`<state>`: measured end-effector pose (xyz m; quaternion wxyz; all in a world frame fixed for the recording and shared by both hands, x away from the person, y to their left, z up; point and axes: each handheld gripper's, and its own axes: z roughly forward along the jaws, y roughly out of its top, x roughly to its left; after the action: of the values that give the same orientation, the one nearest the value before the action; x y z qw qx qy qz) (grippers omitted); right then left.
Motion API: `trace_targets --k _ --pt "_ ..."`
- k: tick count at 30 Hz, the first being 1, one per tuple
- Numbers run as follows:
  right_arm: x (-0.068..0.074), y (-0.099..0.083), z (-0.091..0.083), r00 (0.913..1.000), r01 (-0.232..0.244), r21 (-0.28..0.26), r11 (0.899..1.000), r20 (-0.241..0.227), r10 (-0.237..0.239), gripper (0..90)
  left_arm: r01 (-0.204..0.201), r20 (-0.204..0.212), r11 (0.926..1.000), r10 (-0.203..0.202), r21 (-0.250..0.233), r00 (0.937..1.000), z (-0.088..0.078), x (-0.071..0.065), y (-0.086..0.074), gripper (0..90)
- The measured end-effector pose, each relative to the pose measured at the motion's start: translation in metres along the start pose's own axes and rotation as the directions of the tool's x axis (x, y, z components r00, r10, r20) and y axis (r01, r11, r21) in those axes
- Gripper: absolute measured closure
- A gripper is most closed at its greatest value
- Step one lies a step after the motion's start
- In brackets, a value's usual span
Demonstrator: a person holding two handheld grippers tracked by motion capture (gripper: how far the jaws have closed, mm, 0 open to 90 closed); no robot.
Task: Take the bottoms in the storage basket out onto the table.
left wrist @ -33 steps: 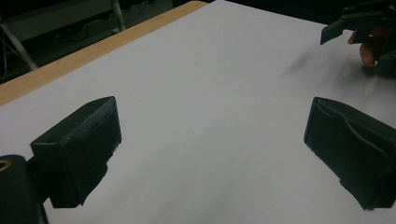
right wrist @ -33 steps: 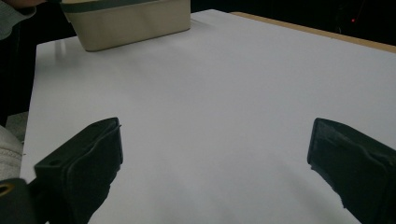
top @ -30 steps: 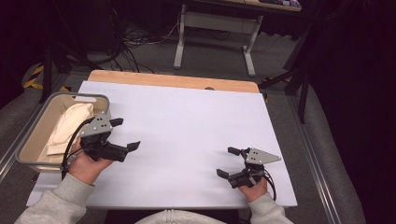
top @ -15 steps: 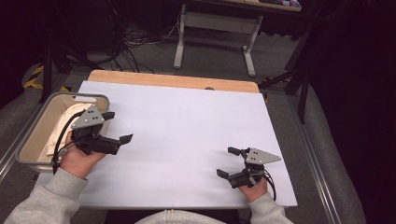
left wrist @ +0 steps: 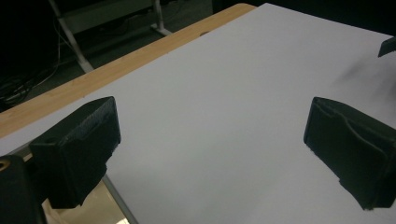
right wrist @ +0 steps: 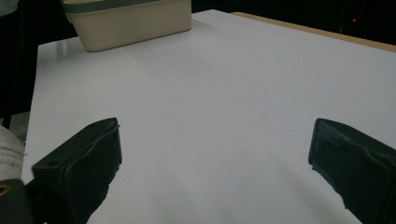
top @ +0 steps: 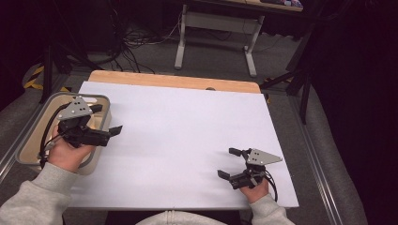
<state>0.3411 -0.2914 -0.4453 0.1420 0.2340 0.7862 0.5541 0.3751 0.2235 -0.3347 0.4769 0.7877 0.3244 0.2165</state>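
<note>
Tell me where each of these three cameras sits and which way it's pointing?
High view: above the person's side, looking forward and down on the white table; forearms, left gripper, right gripper.
Left gripper view: rides that gripper, facing across the table to its wooden edge.
Right gripper view: rides that gripper, facing the beige bin.
Shared: table, bin.

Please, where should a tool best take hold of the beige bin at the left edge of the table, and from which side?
Probably the bin's right rim wall, the one facing the white surface. It stands thin and upright, so open jaws could straddle it from above. The left tool hangs over that rim, open.
</note>
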Motion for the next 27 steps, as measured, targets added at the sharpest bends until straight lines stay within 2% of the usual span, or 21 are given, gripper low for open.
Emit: trace_targets --k 13,16,27 --pt "0.0 0.0 0.0 1.0 -0.001 0.0 1.0 -0.001 0.001 2.7 0.038 -0.054 0.9993 -0.038 0.003 0.9978 -0.009 0.019 -0.001 4.2" --pt "0.0 0.0 0.0 1.0 -0.004 -0.001 1.0 -0.006 0.004 2.7 0.066 -0.073 0.9978 -0.066 -0.001 0.9952 -0.011 0.026 -0.001 4.0" --pt "0.0 0.0 0.001 1.0 -0.005 -0.001 1.0 -0.008 0.005 2.5 0.101 -0.135 0.9949 -0.099 0.006 0.9858 -0.018 0.042 -0.005 4.0"
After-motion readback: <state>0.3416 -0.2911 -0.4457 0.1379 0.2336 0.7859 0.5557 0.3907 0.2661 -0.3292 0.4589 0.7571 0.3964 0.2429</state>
